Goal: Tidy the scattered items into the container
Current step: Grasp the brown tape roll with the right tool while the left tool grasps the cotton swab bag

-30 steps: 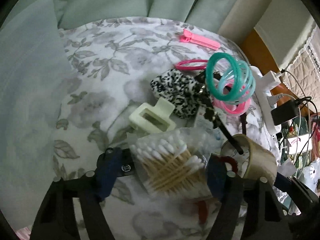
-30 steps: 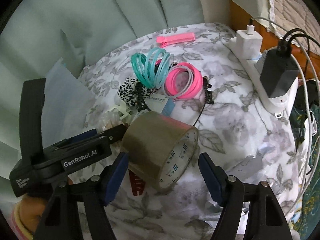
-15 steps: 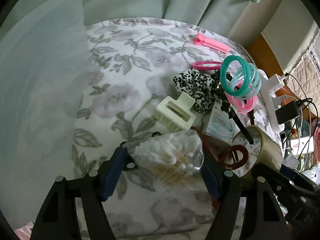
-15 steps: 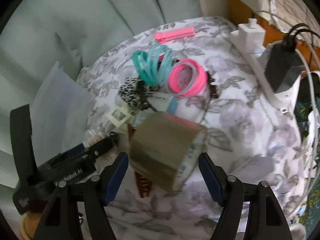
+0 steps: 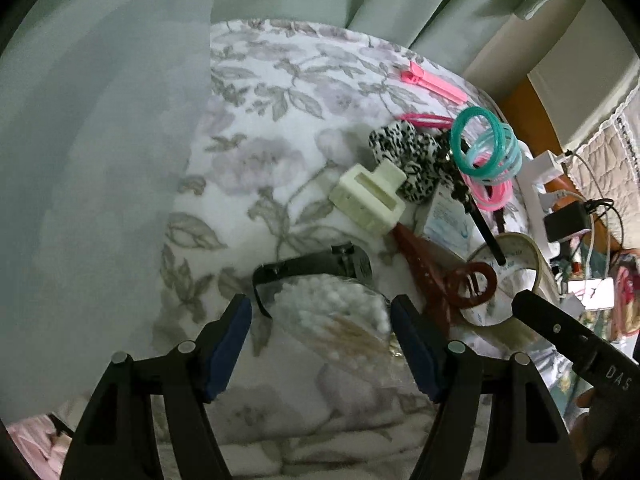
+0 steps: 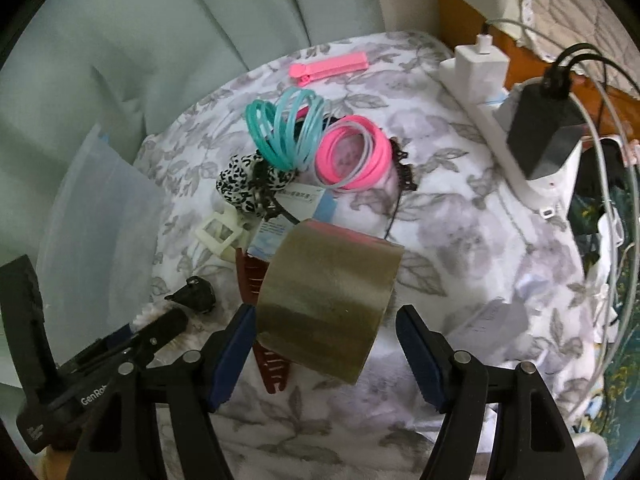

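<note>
Left tongs [image 5: 320, 344] pinch the clear bag of cotton swabs [image 5: 340, 320], angled steeply down, beside the translucent plastic container [image 5: 100, 140]; next, carry it in. Right tongs [image 6: 326, 350], spread, straddle the brown packing-tape roll [image 6: 328, 300] on the floral bed cover [image 6: 460, 240], apparently not yet squeezing.

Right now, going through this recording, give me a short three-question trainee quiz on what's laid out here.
1. True or false: the pink bangles lie inside the translucent container.
2. What sits between the right tongs? A tape roll, B mug, C book.
3. Fill in: the flat clip nearest the curtain is ____.
Key: 1 false; 2 A; 3 pink.
</note>
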Action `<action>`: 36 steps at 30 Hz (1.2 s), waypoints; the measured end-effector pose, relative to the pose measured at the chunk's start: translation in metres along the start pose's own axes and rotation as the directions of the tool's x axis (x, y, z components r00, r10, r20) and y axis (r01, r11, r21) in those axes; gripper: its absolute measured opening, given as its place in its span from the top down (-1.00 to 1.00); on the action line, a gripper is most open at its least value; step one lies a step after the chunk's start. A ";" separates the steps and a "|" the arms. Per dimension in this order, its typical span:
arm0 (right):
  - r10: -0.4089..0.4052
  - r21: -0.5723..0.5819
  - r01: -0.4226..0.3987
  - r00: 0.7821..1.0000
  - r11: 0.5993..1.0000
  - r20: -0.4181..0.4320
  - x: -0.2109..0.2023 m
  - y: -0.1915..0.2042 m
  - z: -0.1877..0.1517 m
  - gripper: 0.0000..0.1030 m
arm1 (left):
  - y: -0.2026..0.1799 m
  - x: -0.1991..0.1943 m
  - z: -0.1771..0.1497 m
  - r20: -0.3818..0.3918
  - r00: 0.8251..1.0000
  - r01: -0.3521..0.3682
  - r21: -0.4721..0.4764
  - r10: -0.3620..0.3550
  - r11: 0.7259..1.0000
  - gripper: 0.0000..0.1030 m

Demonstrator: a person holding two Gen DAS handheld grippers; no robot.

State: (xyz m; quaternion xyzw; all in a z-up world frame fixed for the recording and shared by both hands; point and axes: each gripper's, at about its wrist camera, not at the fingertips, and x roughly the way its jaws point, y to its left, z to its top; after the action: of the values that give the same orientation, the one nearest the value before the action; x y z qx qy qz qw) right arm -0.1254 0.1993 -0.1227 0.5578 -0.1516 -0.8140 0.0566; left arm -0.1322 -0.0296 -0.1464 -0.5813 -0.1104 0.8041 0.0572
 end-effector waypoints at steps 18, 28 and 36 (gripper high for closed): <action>-0.041 0.041 0.041 0.999 0.998 0.007 -0.015 -0.025 -0.019 -0.29 | -0.004 0.020 -0.037 -0.151 0.984 0.090 -0.038 -0.094 0.995 -0.38; -0.033 0.027 0.033 0.999 0.999 0.006 -0.006 -0.021 -0.019 -0.29 | -0.011 0.030 -0.048 -0.205 0.973 0.092 -0.055 -0.102 0.994 -0.38; -0.016 0.023 0.015 1.000 1.000 0.022 -0.001 -0.020 -0.015 -0.27 | -0.020 0.025 -0.046 -0.167 0.981 0.096 -0.052 -0.103 0.994 0.05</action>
State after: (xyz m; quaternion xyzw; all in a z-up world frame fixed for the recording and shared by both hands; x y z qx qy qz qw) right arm -0.1092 0.2161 -0.1333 0.5506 -0.1573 -0.8187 0.0420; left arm -0.0970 0.0004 -0.1782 -0.6423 -0.1517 0.7454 0.0938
